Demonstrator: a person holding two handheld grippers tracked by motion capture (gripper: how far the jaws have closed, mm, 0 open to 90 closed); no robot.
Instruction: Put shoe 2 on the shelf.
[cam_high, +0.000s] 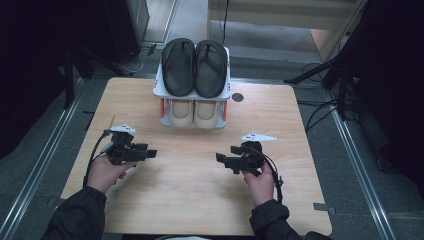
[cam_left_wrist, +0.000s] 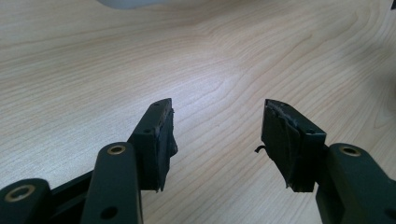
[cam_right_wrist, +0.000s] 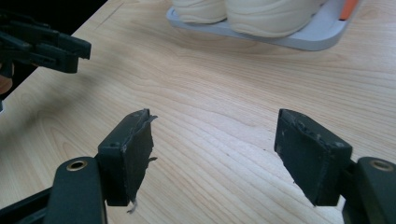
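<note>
Both forearms come in at the near edge of the wooden table (cam_high: 190, 200), one gripper per hand, both low over bare wood. Left gripper (cam_high: 150, 153) has jaws wide, nothing between them; right gripper (cam_high: 220, 158) likewise wide and empty. Their tips point inward, toward each other across the middle.

Shoe rack (cam_high: 226, 95) sits at the far middle of the table, well apart from both grippers. Black sandals (cam_high: 194, 66) lie side by side on its top shelf, long axes running near-to-far, toes toward the near side. Beige shoes (cam_high: 193, 113) sit on the lower shelf, same direction, toes facing the person.

Rack lies far and right of the left gripper, far and left of the right gripper. Neither hand is clearly nearer; roughly even. Likely any reach goes straight away from the person, with the gripper turned from inward to far-pointing first.
</note>
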